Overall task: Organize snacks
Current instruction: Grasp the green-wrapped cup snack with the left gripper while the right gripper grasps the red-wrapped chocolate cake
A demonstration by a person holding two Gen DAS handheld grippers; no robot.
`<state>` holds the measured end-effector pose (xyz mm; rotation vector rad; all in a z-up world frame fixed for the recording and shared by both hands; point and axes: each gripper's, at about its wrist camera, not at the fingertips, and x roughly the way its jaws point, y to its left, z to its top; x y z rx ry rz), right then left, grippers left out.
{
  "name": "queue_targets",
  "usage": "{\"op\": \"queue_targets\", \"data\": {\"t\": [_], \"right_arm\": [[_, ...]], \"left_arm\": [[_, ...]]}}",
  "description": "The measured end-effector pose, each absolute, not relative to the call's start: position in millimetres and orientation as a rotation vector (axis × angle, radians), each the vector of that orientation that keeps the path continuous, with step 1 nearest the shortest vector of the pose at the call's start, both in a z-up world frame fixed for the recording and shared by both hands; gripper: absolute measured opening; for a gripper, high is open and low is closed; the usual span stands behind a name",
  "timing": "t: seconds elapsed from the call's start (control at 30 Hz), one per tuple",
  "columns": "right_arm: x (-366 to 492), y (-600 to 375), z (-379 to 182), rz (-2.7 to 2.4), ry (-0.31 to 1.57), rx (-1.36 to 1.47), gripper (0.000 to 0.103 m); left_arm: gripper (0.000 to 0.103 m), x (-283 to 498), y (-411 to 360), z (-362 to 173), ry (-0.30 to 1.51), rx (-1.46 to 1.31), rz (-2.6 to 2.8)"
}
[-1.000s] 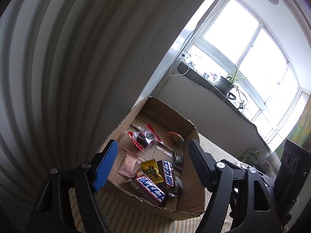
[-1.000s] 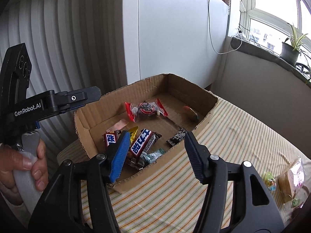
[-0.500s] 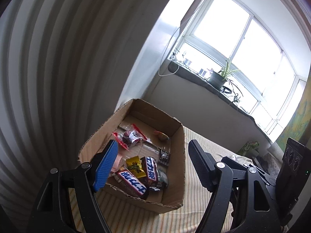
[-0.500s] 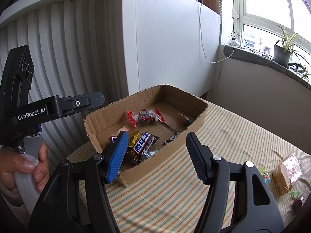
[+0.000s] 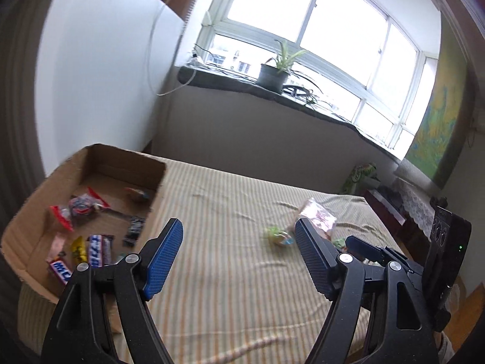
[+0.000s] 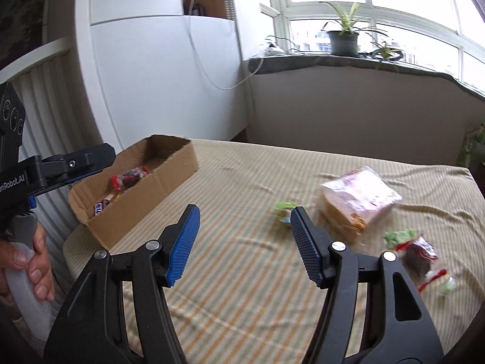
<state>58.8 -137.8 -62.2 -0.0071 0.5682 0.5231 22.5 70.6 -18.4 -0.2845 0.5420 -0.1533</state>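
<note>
Cardboard box (image 6: 157, 182): several snacks already inside; left on striped bench (image 6: 242, 273): pink packet (image 6: 360, 200), green candy (image 6: 283, 207), red-wrapped snack (image 6: 419, 256); both hand-held grippers (image 5: 239, 256) (image 6: 244, 244) open, empty

Ahead of me: striped cloth (image 5: 230, 273) covers the counter, wrinkled in places. Behind it, a dark window sill (image 6: 348, 62) carries a potted plant (image 6: 344, 38) under bright panes. White cable (image 6: 212, 69) hangs down the white wall panel (image 6: 157, 75). Far right, a yellow-green picture (image 5: 439, 121).
</note>
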Motion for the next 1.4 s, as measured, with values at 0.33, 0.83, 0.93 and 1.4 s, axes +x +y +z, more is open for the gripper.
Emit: {"op": "queue_targets", "data": {"t": [0.33,0.83,0.93,1.4], "right_arm": [[50.9,-271.4,-94.6,0.248,0.624,0.127,0.065],[70.1,-292.1,-111.2,0.203,0.678,0.086,0.078],[83.2,-297.5,-114.6,0.202,0.694,0.081,0.078],[131.2,-287.6,-127.1,0.272,0.766,0.002,0.079]], "left_arm": [[0.076,43.4,7.1,-27.6,0.620,-0.181,-0.266],[0.077,89.2,-27.4,-52.8,0.729,-0.080,-0.319],[0.078,116.4,-36.0,-68.8,0.784,-0.021,-0.293],[0.078,157.0,-43.9,-115.9,0.887,-0.037,-0.336]]}}
